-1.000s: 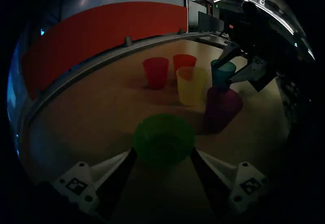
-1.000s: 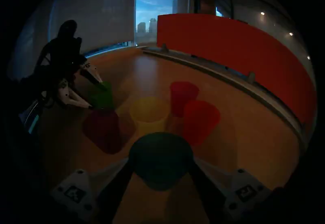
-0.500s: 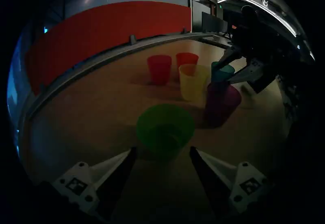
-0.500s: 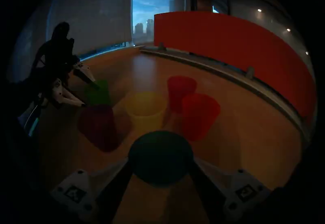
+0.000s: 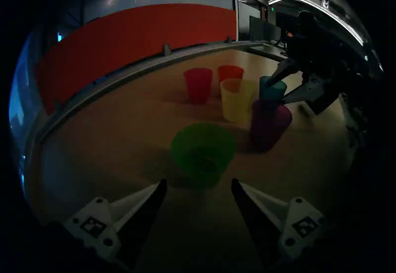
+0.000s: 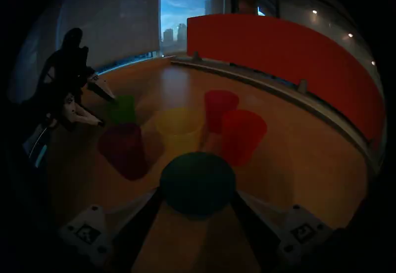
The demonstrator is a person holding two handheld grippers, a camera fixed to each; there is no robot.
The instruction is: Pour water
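Behind the purple cup, the teal cup is half hidden.

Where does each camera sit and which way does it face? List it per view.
Left gripper view: rides the left gripper, facing the green cup just ahead of its open fingers, which show below.
Right gripper view: rides the right gripper, looking over the teal cup clamped between its fingers.
Shared: both cups and the yellow cup.
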